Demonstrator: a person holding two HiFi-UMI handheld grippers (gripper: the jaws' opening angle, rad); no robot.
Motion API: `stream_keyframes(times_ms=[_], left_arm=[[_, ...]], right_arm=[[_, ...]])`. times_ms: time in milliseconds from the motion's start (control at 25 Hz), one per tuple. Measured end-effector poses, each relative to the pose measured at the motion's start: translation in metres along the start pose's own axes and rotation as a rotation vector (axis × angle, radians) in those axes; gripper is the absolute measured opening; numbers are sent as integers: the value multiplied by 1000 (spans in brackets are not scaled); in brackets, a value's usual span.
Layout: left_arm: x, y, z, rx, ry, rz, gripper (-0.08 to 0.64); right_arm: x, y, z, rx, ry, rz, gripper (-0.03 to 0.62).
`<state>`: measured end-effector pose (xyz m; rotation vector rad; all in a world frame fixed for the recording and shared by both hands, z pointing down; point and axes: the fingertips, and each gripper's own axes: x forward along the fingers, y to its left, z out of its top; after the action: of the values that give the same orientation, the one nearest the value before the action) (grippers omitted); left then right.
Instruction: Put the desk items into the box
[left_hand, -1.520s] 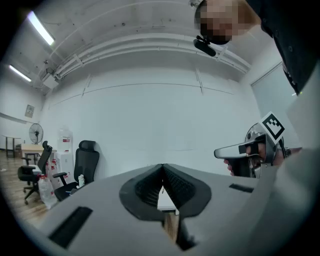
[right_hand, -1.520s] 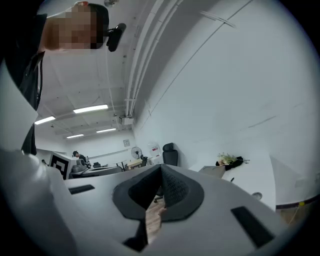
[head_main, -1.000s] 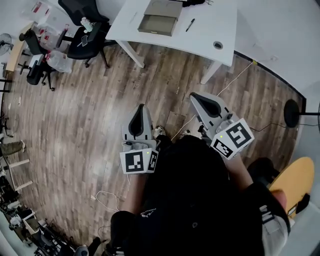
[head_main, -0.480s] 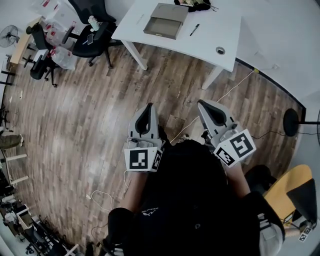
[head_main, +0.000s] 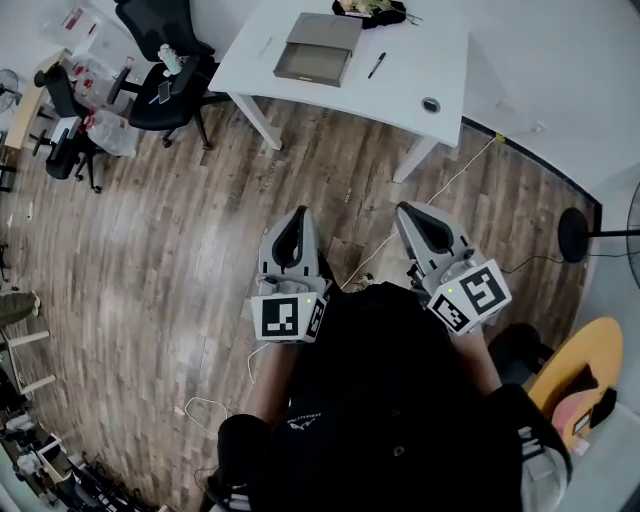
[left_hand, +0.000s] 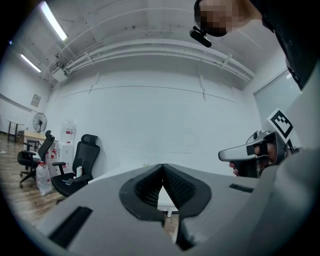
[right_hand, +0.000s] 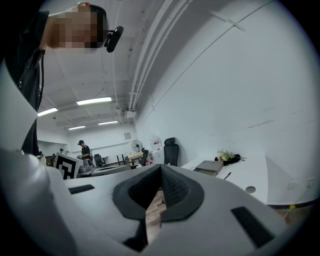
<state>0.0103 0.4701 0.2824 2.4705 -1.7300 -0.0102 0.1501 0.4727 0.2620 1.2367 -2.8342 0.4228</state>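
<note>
A white desk (head_main: 400, 70) stands far ahead at the top of the head view. On it lie an open grey-brown box (head_main: 312, 47), a black pen (head_main: 377, 65) and a dark item with greenery (head_main: 370, 10). My left gripper (head_main: 298, 212) and right gripper (head_main: 408, 208) are held side by side over the wooden floor, well short of the desk. Both are shut with nothing in them. The right gripper view shows its jaws (right_hand: 160, 167) closed, with the box (right_hand: 209, 167) and pen (right_hand: 227, 175) beyond. The left gripper (left_hand: 162, 167) is likewise closed.
Black office chairs (head_main: 165, 60) and clutter stand left of the desk. A cable (head_main: 455, 175) runs across the floor near the desk leg. A black round stand base (head_main: 572, 235) sits at right, a yellow stool (head_main: 585, 365) at lower right. A person (right_hand: 84, 148) stands far off.
Both grippers stay shut and empty. The right gripper has dropped slightly in the view, the left has edged right, and the desk has shifted a little in the frame.
</note>
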Motion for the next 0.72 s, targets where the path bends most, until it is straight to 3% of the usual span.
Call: stream_keyframes(times_ms=[360,720], left_arm=[[48,65,5,-20,-9,-25,8],[100,180,25,-4,-5,-28,8]], right_arm=[[77,-11,9,0,9,-37,-2],[201,-1,26,-3,11,-44,-2]])
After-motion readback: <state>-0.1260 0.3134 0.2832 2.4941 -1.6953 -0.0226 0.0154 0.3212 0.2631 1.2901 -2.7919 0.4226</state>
